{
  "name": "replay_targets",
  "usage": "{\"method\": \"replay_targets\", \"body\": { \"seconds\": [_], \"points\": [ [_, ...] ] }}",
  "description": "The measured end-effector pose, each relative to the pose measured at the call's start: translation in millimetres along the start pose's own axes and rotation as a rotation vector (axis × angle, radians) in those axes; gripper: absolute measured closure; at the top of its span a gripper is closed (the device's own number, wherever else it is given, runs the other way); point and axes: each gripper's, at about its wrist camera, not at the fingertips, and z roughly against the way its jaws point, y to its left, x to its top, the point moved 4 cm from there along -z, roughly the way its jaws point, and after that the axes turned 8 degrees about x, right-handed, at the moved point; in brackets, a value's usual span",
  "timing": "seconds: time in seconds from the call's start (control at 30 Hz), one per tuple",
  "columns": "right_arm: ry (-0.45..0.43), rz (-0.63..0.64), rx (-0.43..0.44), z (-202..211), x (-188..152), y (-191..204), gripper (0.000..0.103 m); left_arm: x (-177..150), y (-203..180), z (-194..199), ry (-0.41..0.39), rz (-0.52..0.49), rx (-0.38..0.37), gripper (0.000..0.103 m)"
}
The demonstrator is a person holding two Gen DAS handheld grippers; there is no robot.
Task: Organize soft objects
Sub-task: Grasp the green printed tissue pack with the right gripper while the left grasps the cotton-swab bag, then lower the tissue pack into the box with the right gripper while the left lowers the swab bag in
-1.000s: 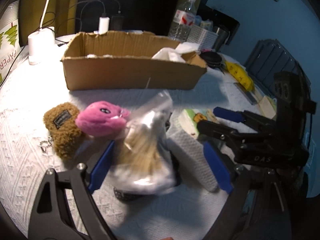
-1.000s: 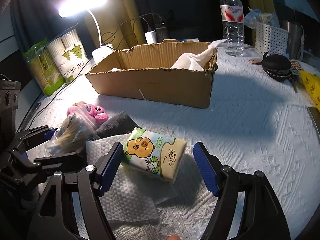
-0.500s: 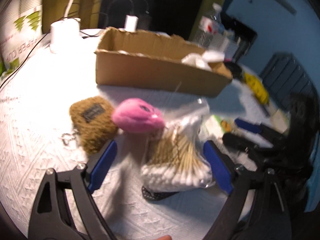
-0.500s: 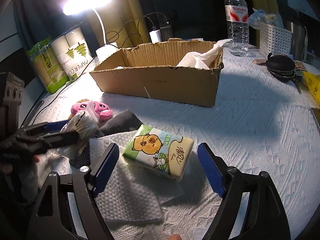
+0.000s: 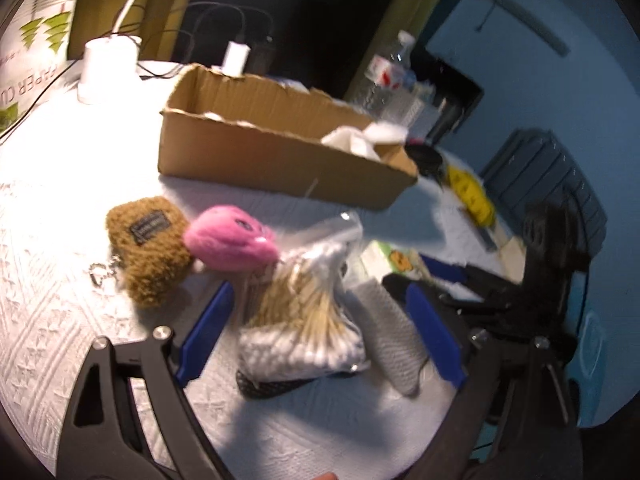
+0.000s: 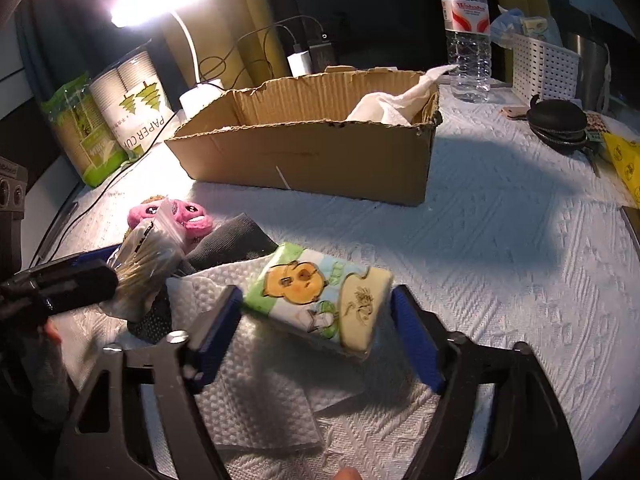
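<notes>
A clear bag of cotton swabs [image 5: 304, 320] lies between the open fingers of my left gripper [image 5: 316, 332], on a dark sock [image 5: 272, 384]. A pink plush [image 5: 232, 240] and a brown fuzzy pouch [image 5: 148, 244] lie just left of it. In the right wrist view my right gripper [image 6: 316, 332] is open around a tissue pack with a cartoon print [image 6: 320, 300], which rests on a white paper towel [image 6: 256, 392]. An open cardboard box [image 6: 312, 148] with white tissue [image 6: 392, 100] in it stands behind.
A lamp base [image 5: 106, 68], paper cup sleeves [image 6: 132, 96], a water bottle [image 6: 466, 28], a white basket [image 6: 540, 68], a black round case [image 6: 558, 120] and a yellow packet [image 6: 624, 156] ring the table's far and right edges.
The left gripper has shifted left and now has the swab bag between its fingers. The right gripper has moved forward, so the tissue pack sits between its fingers.
</notes>
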Motion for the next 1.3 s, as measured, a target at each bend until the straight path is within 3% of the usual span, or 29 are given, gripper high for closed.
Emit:
{"method": "replay_targets", "body": {
  "seconds": [0.13,0.23,0.3,0.4,0.67,1.3],
  "points": [
    [-0.001,0.022,-0.006,0.6,-0.5,4.3,0.028,-4.0,12.8,-15.1,0.071,0.059,0.008,0.014],
    [-0.012,0.020,-0.002,2.9,-0.4,4.2,0.028,-4.9,14.2,-19.1,0.081,0.073,-0.001,0.016],
    [-0.017,0.013,0.001,4.5,0.1,3.1,0.028,-4.9,12.4,-20.0,0.080,0.071,-0.014,0.034],
    [-0.018,0.010,0.003,6.3,0.2,3.7,0.028,-4.9,11.6,-20.0,0.080,0.073,-0.034,0.045],
    [-0.038,0.016,-0.004,18.8,4.2,8.1,0.028,-1.8,4.8,-4.9,0.042,0.028,-0.022,0.050],
    [-0.121,0.054,-0.040,50.7,39.8,19.4,0.028,41.5,-16.1,52.7,-0.161,-0.144,0.053,0.051]
  ]
}}
